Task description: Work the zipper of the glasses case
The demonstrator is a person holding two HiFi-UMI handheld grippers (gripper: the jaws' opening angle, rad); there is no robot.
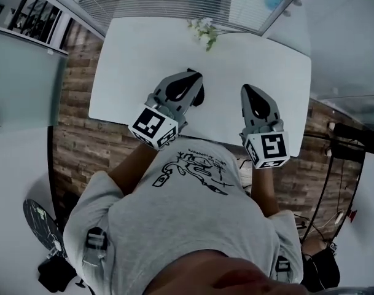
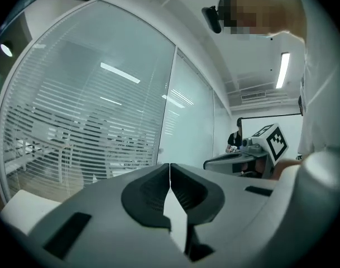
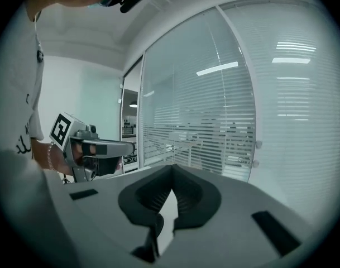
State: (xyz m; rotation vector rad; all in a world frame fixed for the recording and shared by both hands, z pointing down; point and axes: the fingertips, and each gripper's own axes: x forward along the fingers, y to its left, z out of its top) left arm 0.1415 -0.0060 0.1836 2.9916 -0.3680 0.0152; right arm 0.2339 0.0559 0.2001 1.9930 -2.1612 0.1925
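Note:
In the head view both grippers are held up in front of the person's chest, over the near edge of a white table [image 1: 137,54]. My left gripper [image 1: 190,74] is shut, its pads meeting with nothing between them, as the left gripper view [image 2: 170,167] confirms. My right gripper [image 1: 247,88] is shut and empty too, which the right gripper view [image 3: 171,170] bears out. Both point roughly level toward a glass wall. A dark shape [image 1: 200,96] peeks out beside the left gripper; I cannot tell whether it is the glasses case. No case shows in either gripper view.
A small bunch of pale flowers [image 1: 204,32] lies at the table's far edge. Behind the table stands a glass wall with blinds [image 2: 91,127]. Wood flooring surrounds the table, with a black stand [image 1: 42,226] at lower left and cables [image 1: 334,183] at right.

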